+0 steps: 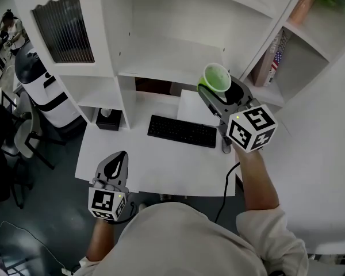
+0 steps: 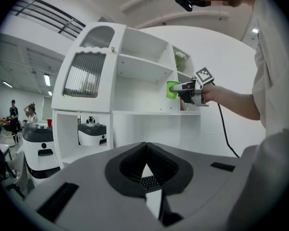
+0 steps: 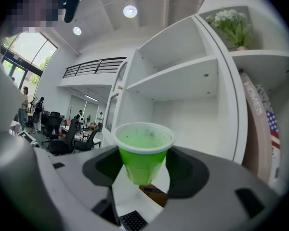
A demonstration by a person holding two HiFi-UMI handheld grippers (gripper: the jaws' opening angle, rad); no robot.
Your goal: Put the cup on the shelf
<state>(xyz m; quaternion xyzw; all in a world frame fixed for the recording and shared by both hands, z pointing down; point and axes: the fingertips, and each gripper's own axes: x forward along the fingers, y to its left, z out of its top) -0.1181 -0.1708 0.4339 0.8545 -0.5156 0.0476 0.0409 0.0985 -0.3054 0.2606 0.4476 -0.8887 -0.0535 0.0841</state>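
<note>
The left gripper (image 1: pixel 121 160) hangs low over the front left edge of the desk (image 1: pixel 161 168). Its jaws are closed on each other with nothing between them. It has no part in the carry and sits well clear of the shelf openings, which leaves the working space free.

At centre, a keyboard (image 1: pixel 181 131) lies on the desk below the white shelf unit (image 1: pixel 161 73).

The right gripper (image 1: pixel 217 94) is raised in front of that unit and clamps the green cup (image 1: pixel 216 77) by its lower body. The jaws stand fairly wide because the cup fills the gap between them. The cup is held upright with its rim above the jaws, so it is likely to meet a board flat on its base. It is in the air, near the open compartments and touching no board. The placing step is judged not yet done.

At far right, books (image 1: pixel 274 59) stand in a side compartment.
</note>
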